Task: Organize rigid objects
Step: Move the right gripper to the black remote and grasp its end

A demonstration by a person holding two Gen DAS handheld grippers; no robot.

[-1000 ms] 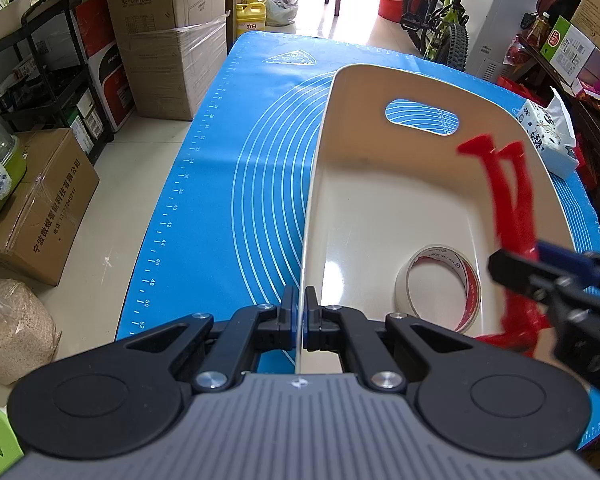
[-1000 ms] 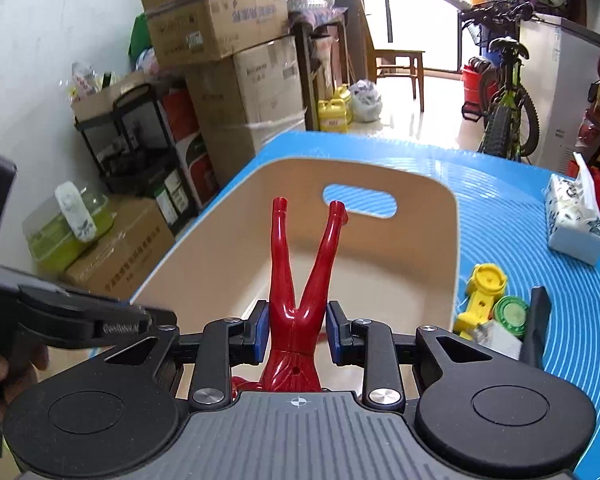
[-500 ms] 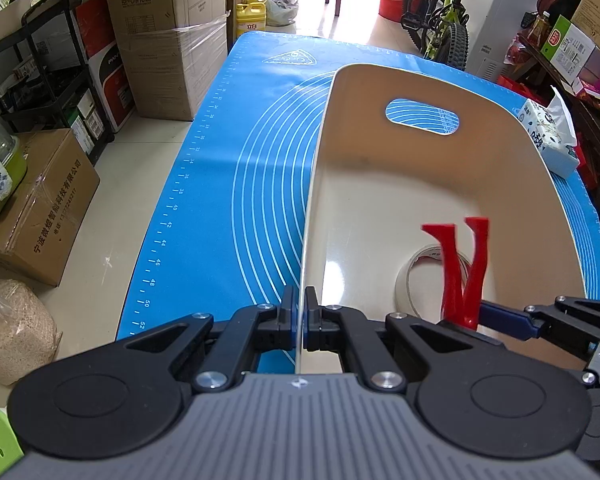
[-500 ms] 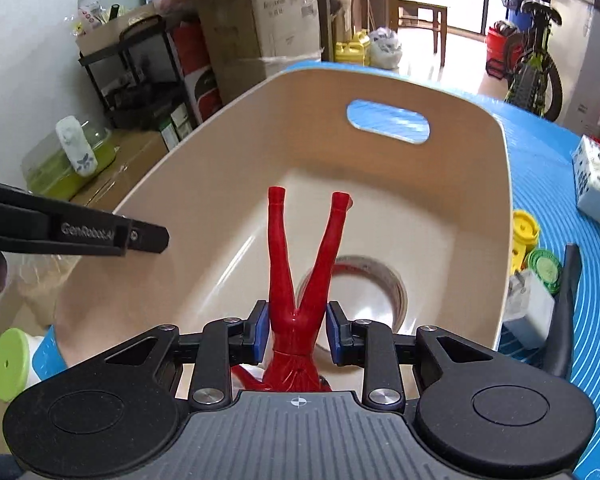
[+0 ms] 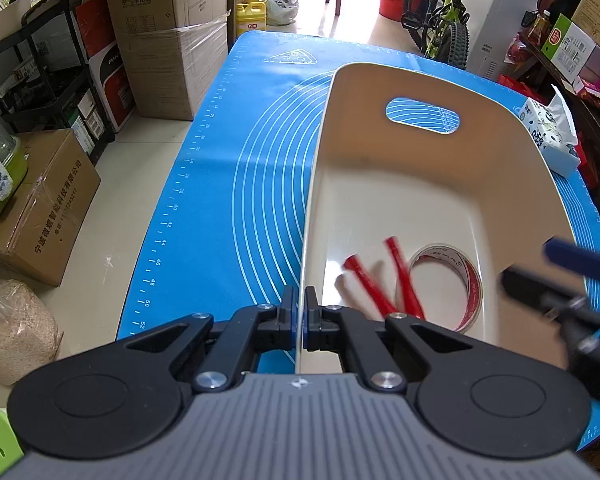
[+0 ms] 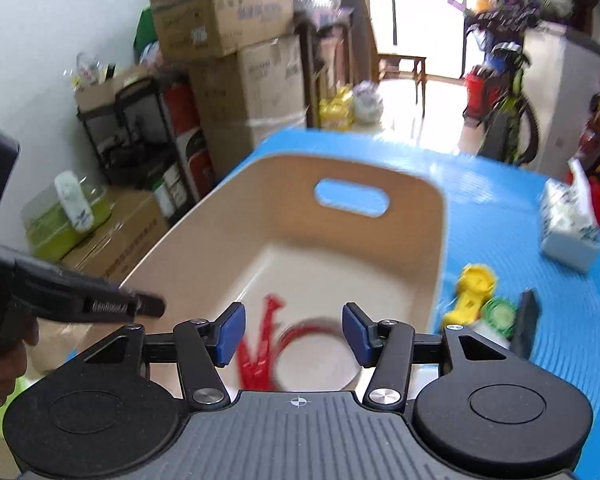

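Two items lie in the bin [image 5: 500, 184]: red figure [image 5: 374, 284], tape roll [image 5: 450, 284]. My right gripper [image 6: 294, 332] has just been opening, empty; left gripper [image 5: 300, 316] pinches bin wall. Figure: stiff, light, slick; take by torso

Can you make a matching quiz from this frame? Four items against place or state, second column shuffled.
Column one:
1. left claw
2. right claw
3. red toy
4. yellow toy

Column two:
A. on the blue mat, outside the bin
B. shut on the bin's rim
C. lying in the bin beside the tape roll
D. open, holding nothing; its jaws have just been opening

Pairs: 1-B, 2-D, 3-C, 4-A
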